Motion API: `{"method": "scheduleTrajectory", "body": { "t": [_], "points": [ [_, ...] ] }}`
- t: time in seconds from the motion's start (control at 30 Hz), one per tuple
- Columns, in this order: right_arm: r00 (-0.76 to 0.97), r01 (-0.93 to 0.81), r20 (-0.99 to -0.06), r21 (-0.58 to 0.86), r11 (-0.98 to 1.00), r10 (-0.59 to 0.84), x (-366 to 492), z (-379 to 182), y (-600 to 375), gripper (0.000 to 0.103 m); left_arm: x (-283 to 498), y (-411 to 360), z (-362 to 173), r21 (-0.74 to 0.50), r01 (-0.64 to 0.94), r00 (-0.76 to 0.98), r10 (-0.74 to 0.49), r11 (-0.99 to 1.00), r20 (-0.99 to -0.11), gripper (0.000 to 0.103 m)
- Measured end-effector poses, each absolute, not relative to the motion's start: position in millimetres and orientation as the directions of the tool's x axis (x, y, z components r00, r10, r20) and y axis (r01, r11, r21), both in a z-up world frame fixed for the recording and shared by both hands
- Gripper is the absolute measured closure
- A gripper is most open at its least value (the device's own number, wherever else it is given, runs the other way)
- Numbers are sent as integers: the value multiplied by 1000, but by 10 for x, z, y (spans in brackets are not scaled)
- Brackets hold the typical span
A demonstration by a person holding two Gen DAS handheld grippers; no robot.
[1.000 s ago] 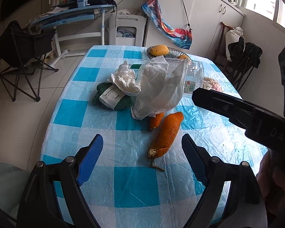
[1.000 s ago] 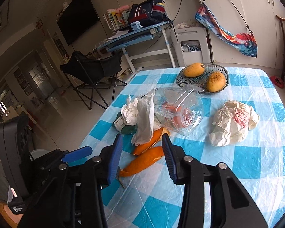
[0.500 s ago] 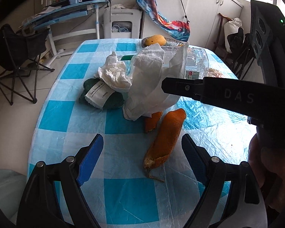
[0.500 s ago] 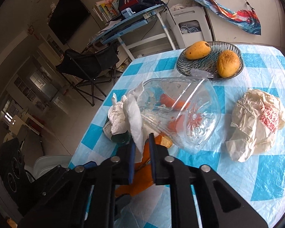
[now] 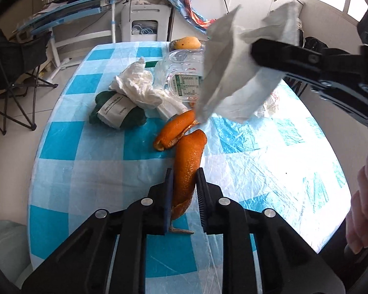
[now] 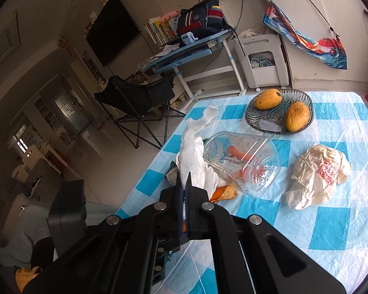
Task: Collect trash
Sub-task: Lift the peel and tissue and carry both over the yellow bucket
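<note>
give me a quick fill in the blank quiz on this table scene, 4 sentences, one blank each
1. The left gripper is shut on a long orange ____.
2. The right gripper holds a white ____ lifted off the table.
3. The glass bowl holds ____ mangoes.
4. The clear plastic container lies on its ____ on the blue-and-white checked tablecloth.

Missing words: peel; tissue; two; side

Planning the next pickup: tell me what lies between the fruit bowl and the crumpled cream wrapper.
Nothing: in the right wrist view only bare checked tablecloth separates the fruit bowl from the crumpled cream wrapper.
</note>
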State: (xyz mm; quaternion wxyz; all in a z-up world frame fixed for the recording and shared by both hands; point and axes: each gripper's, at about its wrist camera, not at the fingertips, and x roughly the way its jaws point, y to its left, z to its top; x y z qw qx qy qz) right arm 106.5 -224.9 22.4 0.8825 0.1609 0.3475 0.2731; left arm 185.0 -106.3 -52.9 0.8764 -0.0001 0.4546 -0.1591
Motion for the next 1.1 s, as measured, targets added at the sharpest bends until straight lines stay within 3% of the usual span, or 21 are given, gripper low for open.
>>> {"method": "scheduleTrajectory", "body": {
  "t": [0.23,0.37,0.47,0.5,0.6,1.1],
  "points": [
    [608,-350,-515,510,786,605,903,242,-2485,101,1840,-933,-521,-172,235,516,-273,957,-812,85],
    [607,-335,-525,512,791,597,915,230,-2539,101,1837,-1020,-567,-131,242,531,-244,961,-812,69],
    [604,-335,-527,513,790,598,921,238,-2545,101,1818,-1083,-576,-94,259,538,-224,961,-813,70],
    [603,-337,-526,514,789,600,922,243,-2530,101,1803,-1104,-571,-81,269,541,-220,960,-812,81],
    [597,-345,-529,509,789,603,901,234,-2503,101,1756,-1151,-537,-64,291,549,-221,955,-806,85],
    [576,-353,-547,505,788,608,766,185,-2427,101,1567,-1180,-299,-58,298,601,-234,953,-764,85]
  ]
}}
